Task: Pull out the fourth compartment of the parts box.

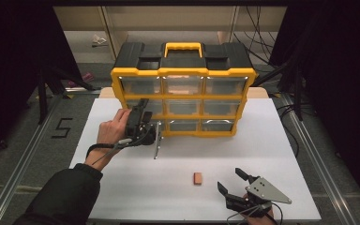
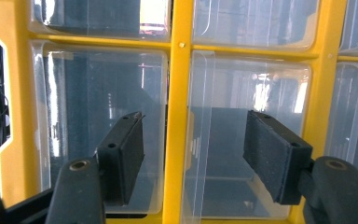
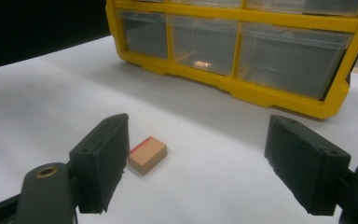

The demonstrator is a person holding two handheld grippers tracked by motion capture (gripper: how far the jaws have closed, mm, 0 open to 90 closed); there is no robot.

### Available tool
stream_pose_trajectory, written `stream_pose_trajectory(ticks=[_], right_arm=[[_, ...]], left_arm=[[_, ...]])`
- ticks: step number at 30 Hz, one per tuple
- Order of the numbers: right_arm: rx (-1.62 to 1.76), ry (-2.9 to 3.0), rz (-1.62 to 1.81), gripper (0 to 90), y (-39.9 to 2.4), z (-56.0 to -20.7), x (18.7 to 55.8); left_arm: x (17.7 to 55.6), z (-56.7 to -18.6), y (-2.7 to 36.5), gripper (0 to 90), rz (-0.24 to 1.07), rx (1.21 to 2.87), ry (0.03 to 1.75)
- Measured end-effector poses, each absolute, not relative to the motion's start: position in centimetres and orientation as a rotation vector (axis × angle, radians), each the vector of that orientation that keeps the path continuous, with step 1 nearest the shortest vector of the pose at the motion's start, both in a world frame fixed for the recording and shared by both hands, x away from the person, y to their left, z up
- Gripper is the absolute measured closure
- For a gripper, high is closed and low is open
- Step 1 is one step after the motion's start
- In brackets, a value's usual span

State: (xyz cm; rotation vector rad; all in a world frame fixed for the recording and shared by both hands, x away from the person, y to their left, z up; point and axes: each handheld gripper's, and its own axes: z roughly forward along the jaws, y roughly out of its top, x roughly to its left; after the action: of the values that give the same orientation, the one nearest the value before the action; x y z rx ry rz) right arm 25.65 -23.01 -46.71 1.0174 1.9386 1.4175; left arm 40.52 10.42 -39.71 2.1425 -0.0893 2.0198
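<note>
Clear-drawered yellow organizer [image 1: 183,93], black lid, yellow handle

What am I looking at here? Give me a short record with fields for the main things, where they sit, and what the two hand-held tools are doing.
Surface: white table
Cabinet: yellow and black plastic organiser with clear drawers, upright at the far side of the table
Small item: tan rectangular block with a red edge, lying alone on the table
Left gripper: at the cabinet's lower left drawers, jaws apart on either side of a yellow divider
Right gripper: low near the table's front edge, jaws wide open, empty, block ahead of it
</note>
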Motion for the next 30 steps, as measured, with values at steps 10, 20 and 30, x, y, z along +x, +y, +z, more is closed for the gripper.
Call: stream_pose_trajectory(ticks=[10,20,30], right_arm=[[1.018,1.945,1.411,22.9,-23.0,-46.7,25.6],[1.018,1.943,1.416,22.9,-23.0,-46.7,25.7],[1.021,1.944,1.415,22.9,-23.0,-46.8,25.7]], left_arm=[[41.2,-40.0,10.5,42.1,2.062,2.127,-0.095],[41.9,-40.4,10.7,46.2,2.109,2.116,-0.070],[42.3,-40.5,10.8,48.8,2.128,2.134,-0.082]])
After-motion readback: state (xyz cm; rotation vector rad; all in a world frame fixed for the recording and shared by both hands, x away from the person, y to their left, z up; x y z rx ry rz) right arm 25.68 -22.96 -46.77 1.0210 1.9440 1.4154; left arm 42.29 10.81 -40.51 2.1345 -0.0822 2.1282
